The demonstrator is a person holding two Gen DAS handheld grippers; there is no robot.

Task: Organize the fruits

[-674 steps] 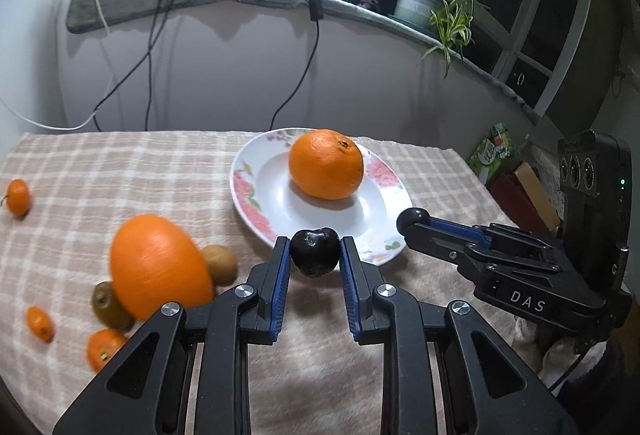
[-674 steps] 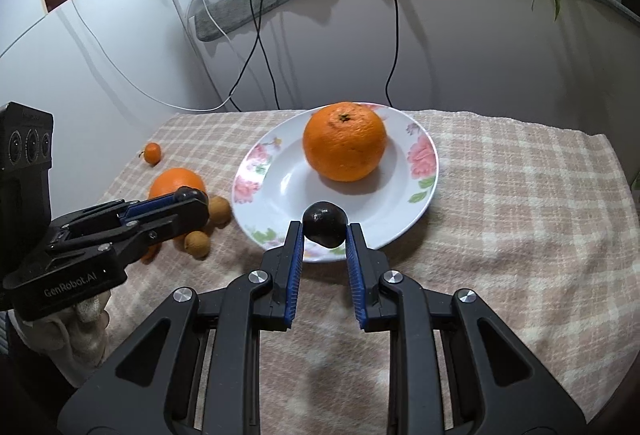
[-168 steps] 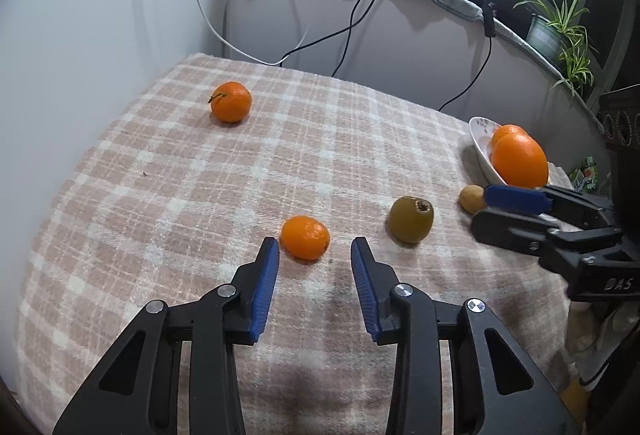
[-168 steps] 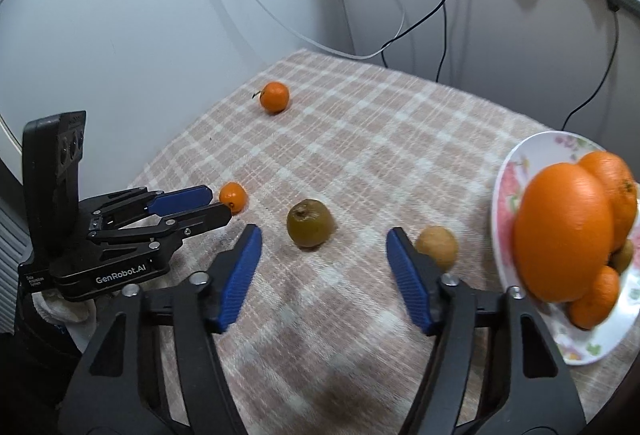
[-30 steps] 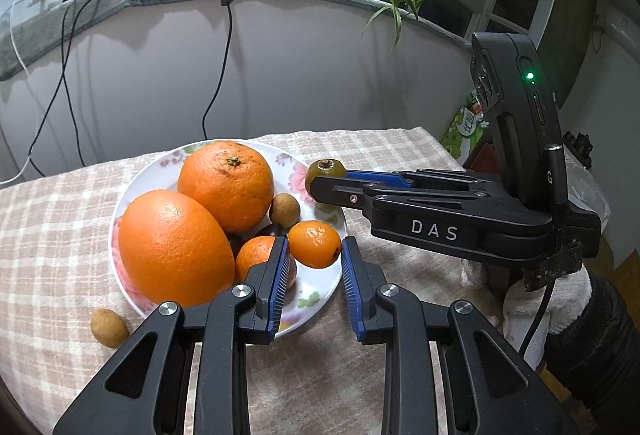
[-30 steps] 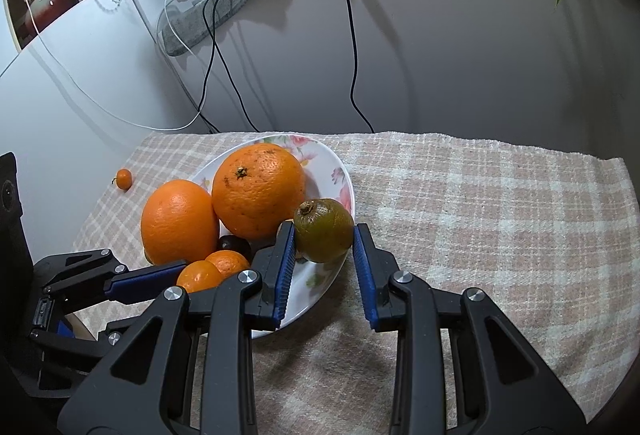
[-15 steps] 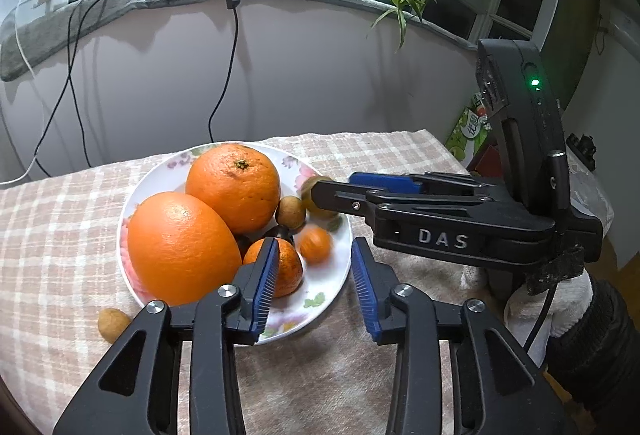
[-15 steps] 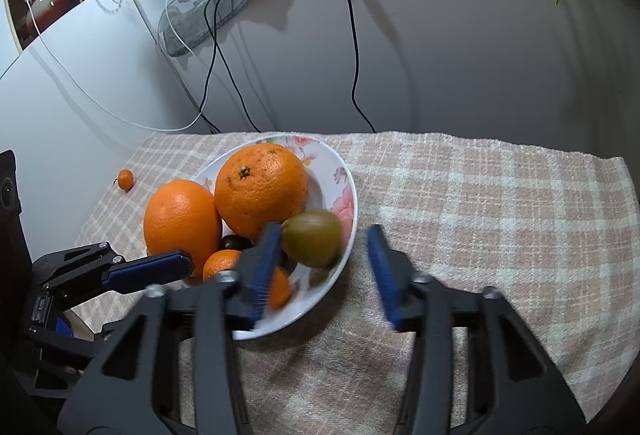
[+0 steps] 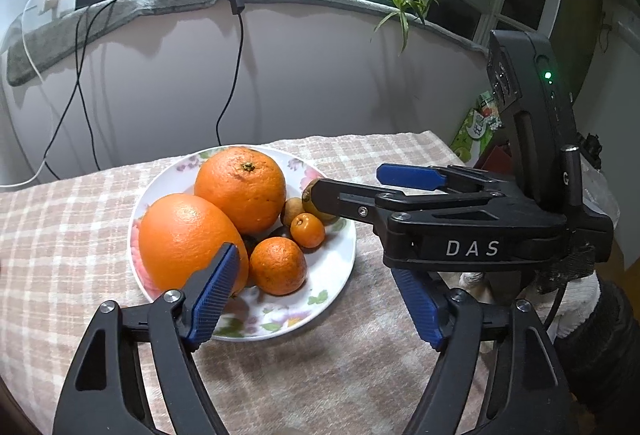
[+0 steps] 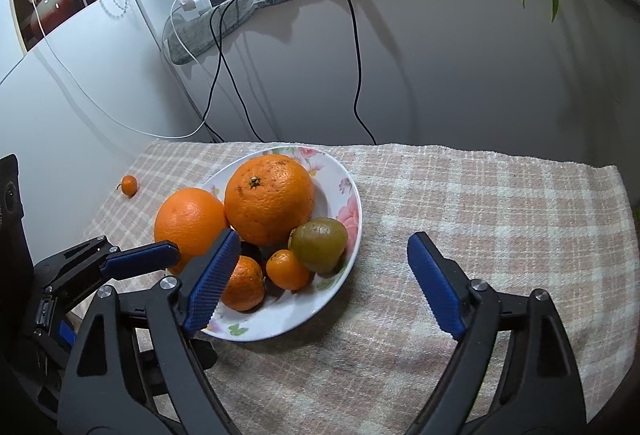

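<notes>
A tabletop covered by a checked cloth (image 10: 480, 219) is seen, and a floral plate (image 10: 344, 191) is set near its far edge, towards the wall. On the plate two large oranges (image 10: 269, 203) are rested against each other, one at the far side and the other (image 9: 182, 239) at the rim nearest the left gripper. In front of them a green-brown kiwi (image 10: 319, 243) is laid at the plate's right rim, with a mandarin (image 9: 278, 265), a smaller kumquat (image 9: 307, 230) and a small brown fruit (image 9: 291, 211) gathered beside it; a dark fruit is partly hidden between the oranges. A lone small orange fruit (image 10: 129, 185) is left on the cloth near the tabletop's far left corner, well apart from the plate. The left gripper (image 9: 316, 291) is held over the plate's near rim, its blue-padded jaws opening and nothing gripped between them. The right gripper (image 10: 316, 281) is held at the plate's right side, jaws likewise opening, released from the kiwi, which lies on the plate free of the pads. The letters "DAS" (image 9: 472, 248) are read on the right gripper's body in the left wrist view; further markings on it are too small to be read
</notes>
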